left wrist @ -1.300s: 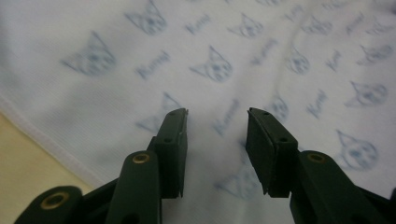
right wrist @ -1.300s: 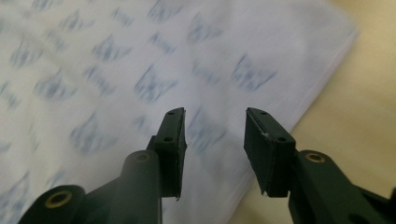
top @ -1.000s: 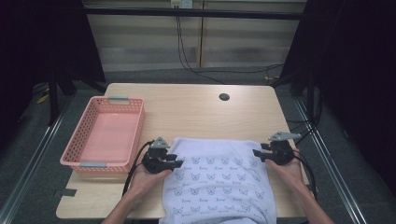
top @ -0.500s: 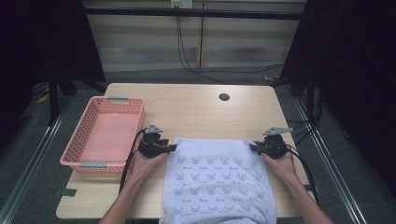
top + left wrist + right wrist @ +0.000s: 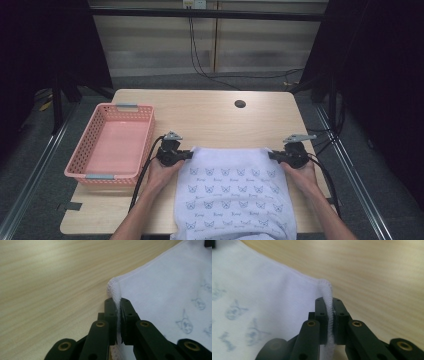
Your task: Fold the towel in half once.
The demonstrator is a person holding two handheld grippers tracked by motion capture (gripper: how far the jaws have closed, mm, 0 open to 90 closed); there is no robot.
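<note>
High view: pink basket (image 5: 111, 146) beside towel (image 5: 232, 190).

No legible text, labels, brands or numbers anywhere I look. The white cloth (image 5: 232, 190) I hold carries a repeating pale blue print of small figures, each with a tiny mark beneath it that may be lettering, but it is too small and blurred to read, in my gripper views as well.

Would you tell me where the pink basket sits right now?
In the high view, the pink basket stands at the table's left edge, just left of the left gripper and the white cloth.
</note>
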